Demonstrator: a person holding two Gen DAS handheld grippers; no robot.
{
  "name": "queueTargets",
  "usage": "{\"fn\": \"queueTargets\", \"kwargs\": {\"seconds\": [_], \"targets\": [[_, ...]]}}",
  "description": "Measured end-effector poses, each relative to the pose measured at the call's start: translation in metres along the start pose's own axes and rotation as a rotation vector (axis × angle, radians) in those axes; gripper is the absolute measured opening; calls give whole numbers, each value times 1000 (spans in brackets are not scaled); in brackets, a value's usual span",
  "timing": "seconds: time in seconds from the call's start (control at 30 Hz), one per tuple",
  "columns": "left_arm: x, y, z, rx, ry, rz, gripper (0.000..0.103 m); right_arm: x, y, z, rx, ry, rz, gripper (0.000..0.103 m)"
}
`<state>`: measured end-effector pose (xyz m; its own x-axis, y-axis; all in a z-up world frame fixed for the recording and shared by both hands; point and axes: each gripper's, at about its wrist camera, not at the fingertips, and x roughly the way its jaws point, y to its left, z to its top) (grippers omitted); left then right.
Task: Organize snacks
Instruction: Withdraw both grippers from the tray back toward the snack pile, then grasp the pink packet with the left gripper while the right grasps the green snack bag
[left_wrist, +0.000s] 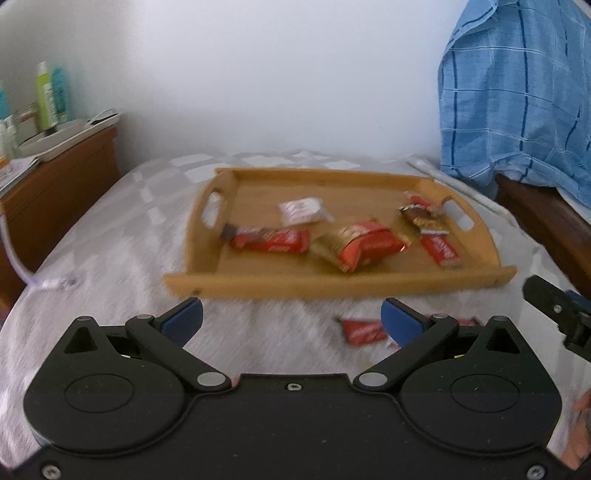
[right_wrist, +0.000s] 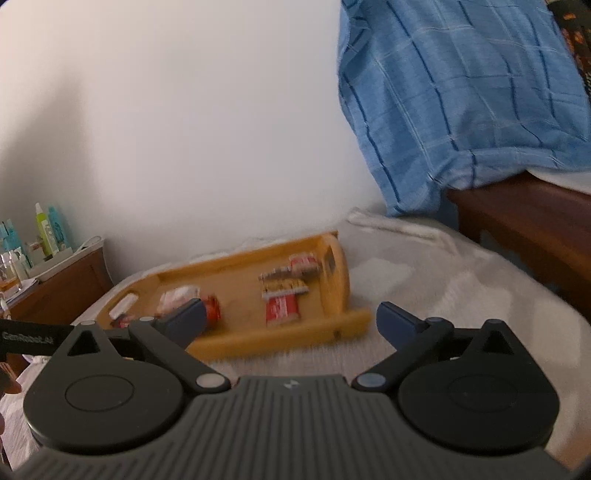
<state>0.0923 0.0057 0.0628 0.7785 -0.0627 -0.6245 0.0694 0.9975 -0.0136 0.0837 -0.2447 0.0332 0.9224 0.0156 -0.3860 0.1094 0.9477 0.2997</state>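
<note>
A wooden tray (left_wrist: 258, 282) with cut-out handles lies on a grey-white bedspread (left_wrist: 110, 258). In it are several snacks: a red bar (left_wrist: 271, 240), a red-and-gold packet (left_wrist: 360, 245), a white packet (left_wrist: 303, 210), a brown-gold bar (left_wrist: 424, 218) and a red bar (left_wrist: 441, 253). A red wrapper (left_wrist: 364, 330) lies on the bed in front of the tray, beside the right finger. My left gripper (left_wrist: 291, 321) is open and empty, short of the tray. My right gripper (right_wrist: 290, 319) is open and empty, near the tray (right_wrist: 343, 280). The right gripper shows at the left wrist view's edge (left_wrist: 561, 314).
A wooden nightstand (left_wrist: 55, 184) with bottles (left_wrist: 46, 96) and a white tray stands at the left. A blue checked cloth (left_wrist: 517, 92) hangs over a dark wooden bed frame (left_wrist: 546, 218) at the right. A white wall is behind.
</note>
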Motion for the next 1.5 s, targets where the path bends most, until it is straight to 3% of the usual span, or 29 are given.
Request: {"fn": "queueTargets", "kwargs": {"seconds": [0.2,0.43,0.73,0.9,1.2,1.27,1.33,1.5], "targets": [[-10,26,-31,-9,-36,113,103,-23,7,-26,37,56,2,103],[-7,46,-55,-8,-2,162,103,-46,31,-53,-30,109,30,103],[5,60,-57,-85,26,117,102,-58,69,-84,-213,143,36,103],[14,60,-57,-111,59,81,92,-54,83,-94,-288,152,50,100],[16,53,-61,-86,75,85,66,-46,94,-106,-328,167,60,82],[14,53,-61,-81,70,86,63,-46,96,-107,-347,158,63,72],[12,52,-62,-79,66,87,61,-47,99,-109,-372,154,70,52],[6,51,-62,-87,59,82,51,-54,106,-110,-422,158,110,36]]}}
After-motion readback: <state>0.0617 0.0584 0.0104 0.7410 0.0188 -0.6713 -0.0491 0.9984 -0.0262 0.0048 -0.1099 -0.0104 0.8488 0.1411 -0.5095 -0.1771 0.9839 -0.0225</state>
